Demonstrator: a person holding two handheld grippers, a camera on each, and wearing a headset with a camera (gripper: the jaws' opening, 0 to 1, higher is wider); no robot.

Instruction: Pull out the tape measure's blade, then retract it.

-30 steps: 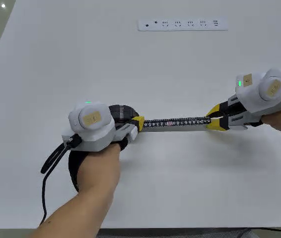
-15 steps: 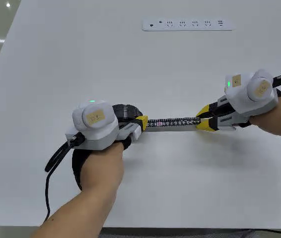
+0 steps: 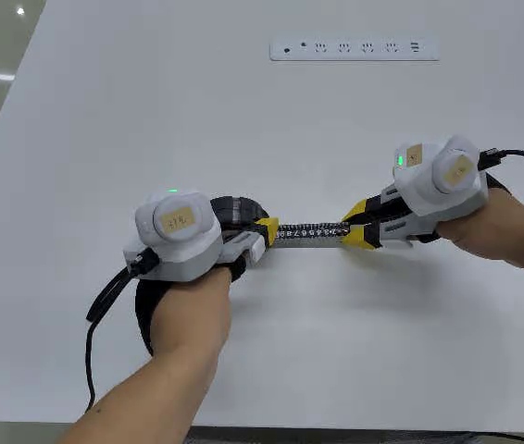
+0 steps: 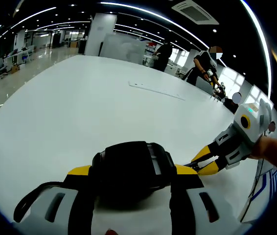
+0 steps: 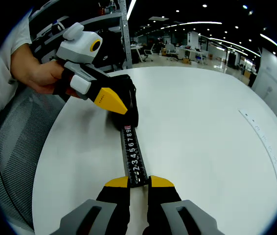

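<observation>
On the right gripper (image 5: 138, 184) the fingers (image 5: 116, 182) are clamped on the free end of the blade (image 5: 131, 155), with 1 yellow tip on each side pinching it. In the right gripper view the numerals 2-9 are readable on the blade, running away from the tips toward the case.

On the left gripper (image 4: 131, 171) the fingers (image 4: 79, 171) are closed on the tape measure (image 4: 128, 166). Its black case sits between the 2 yellow tips and touches both.

The case rests on the counter (image 3: 151, 111), left of centre in the head view. The blade runs straight from its mouth rightward to the right gripper. A short stretch is out, lying low over the counter.

The 2 grippers face each other, near, joined by the exposed blade. A hand (image 3: 188, 310) sits behind the left gripper, and a black cable (image 3: 105, 305) hangs off it.

A white power strip (image 3: 355, 48) lies at the far side of the counter, well apart from the tape measure. In the left gripper view, people (image 4: 204, 66) stand at the counter's far edge.
</observation>
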